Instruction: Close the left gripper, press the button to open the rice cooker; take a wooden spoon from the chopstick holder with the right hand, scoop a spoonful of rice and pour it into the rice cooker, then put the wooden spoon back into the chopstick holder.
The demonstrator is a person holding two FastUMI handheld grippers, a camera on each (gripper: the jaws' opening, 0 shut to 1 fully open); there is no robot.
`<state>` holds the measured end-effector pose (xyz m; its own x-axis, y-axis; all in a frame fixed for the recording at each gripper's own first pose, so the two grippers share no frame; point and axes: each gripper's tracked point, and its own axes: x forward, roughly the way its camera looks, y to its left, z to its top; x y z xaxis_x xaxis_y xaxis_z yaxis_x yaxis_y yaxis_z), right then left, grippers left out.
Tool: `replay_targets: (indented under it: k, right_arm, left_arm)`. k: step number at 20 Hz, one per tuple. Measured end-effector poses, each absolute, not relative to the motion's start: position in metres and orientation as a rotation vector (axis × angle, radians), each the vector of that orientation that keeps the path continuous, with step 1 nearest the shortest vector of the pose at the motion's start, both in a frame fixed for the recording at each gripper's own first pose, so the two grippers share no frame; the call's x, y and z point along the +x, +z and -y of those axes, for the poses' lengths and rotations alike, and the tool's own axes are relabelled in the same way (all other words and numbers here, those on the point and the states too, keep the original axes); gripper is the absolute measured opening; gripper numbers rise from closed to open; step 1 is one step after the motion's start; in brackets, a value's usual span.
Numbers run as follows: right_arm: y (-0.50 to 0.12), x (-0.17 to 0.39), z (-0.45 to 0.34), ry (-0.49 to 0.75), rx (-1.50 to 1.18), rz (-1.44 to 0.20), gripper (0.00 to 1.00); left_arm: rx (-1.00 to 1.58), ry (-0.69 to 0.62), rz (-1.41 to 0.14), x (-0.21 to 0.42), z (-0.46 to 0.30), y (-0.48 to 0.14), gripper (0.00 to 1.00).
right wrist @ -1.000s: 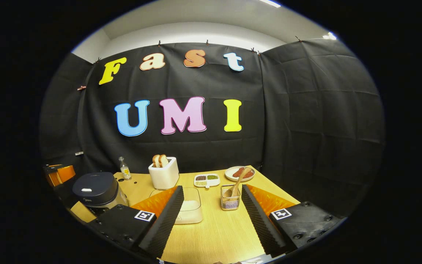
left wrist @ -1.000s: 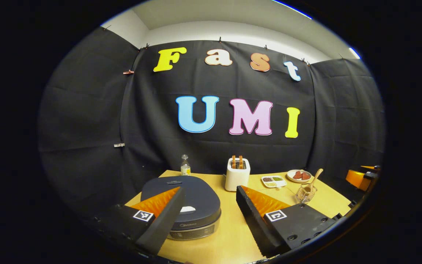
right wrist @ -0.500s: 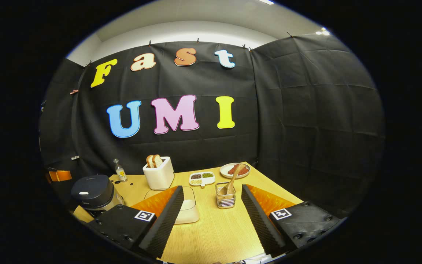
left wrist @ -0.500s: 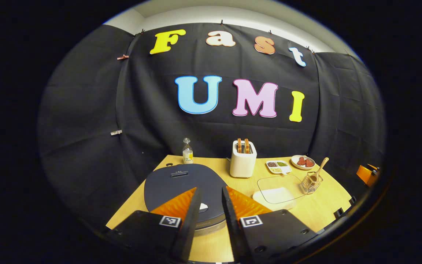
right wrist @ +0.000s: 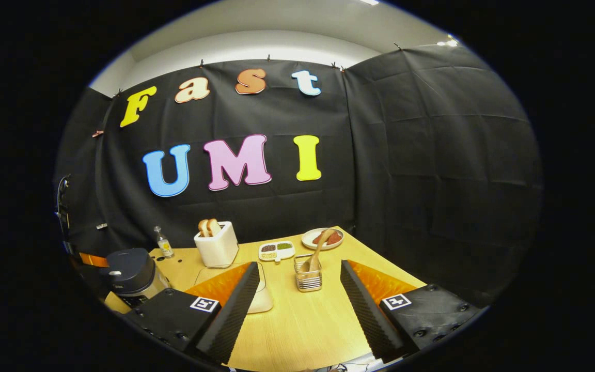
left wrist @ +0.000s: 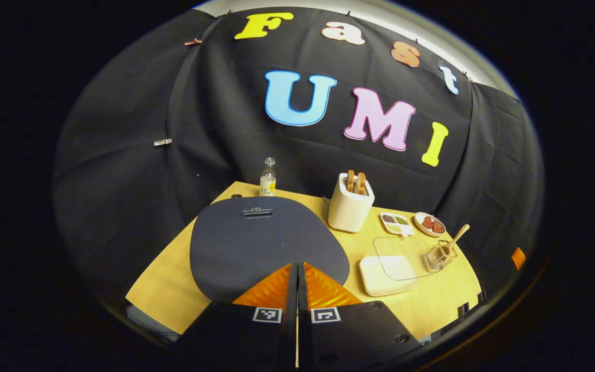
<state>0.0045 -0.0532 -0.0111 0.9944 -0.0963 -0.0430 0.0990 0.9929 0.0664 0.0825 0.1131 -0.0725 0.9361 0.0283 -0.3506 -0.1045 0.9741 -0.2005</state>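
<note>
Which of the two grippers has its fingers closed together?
The left gripper, over the rice cooker: its fingers meet. The right gripper is spread wide.

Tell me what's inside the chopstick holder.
A wooden spoon stands in the chopstick holder, handle leaning up and right. Its bowl sits behind the wires; anything lower is too small to tell.

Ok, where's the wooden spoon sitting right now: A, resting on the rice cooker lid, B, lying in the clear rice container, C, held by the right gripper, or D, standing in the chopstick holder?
D: the wooden spoon stands tilted in the chopstick holder, while the right gripper is open with nothing between its fingers.
</note>
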Motion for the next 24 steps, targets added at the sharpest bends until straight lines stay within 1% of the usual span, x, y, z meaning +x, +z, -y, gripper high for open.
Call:
replay_targets:
  k: [3, 5, 10, 13, 17, 18, 20, 24]
  right_arm:
    - [-0.016, 0.006, 0.059, -0.12, 0.089, -0.066, 0.99]
    - [-0.018, 0.01, 0.058, -0.117, 0.085, -0.076, 0.99]
    - [-0.017, 0.034, 0.05, -0.065, 0.052, -0.095, 0.98]
    - [-0.019, 0.052, 0.048, -0.029, 0.042, -0.114, 0.98]
    - [-0.02, 0.074, 0.055, -0.005, 0.047, -0.13, 0.98]
    - [-0.02, 0.079, 0.058, -0.003, 0.051, -0.133, 0.98]
    - [-0.026, 0.089, 0.062, 0.001, 0.064, -0.155, 0.98]
    - [-0.036, 0.112, 0.061, 0.039, 0.075, -0.202, 0.98]
  left_arm:
    - [-0.247, 0.068, -0.392, 0.088, -0.114, -0.088, 0.06]
    - [-0.262, 0.073, -0.387, 0.09, -0.114, -0.088, 0.06]
    - [-0.232, 0.08, -0.428, 0.091, -0.11, -0.099, 0.07]
    - [-0.235, 0.111, -0.471, 0.091, -0.114, -0.105, 0.07]
    - [-0.258, 0.148, -0.459, 0.093, -0.115, -0.097, 0.06]
    - [-0.246, 0.161, -0.447, 0.094, -0.115, -0.092, 0.06]
    - [-0.191, 0.205, -0.374, 0.092, -0.116, -0.067, 0.06]
    - [-0.091, 0.351, -0.118, 0.085, -0.131, 0.03, 0.07]
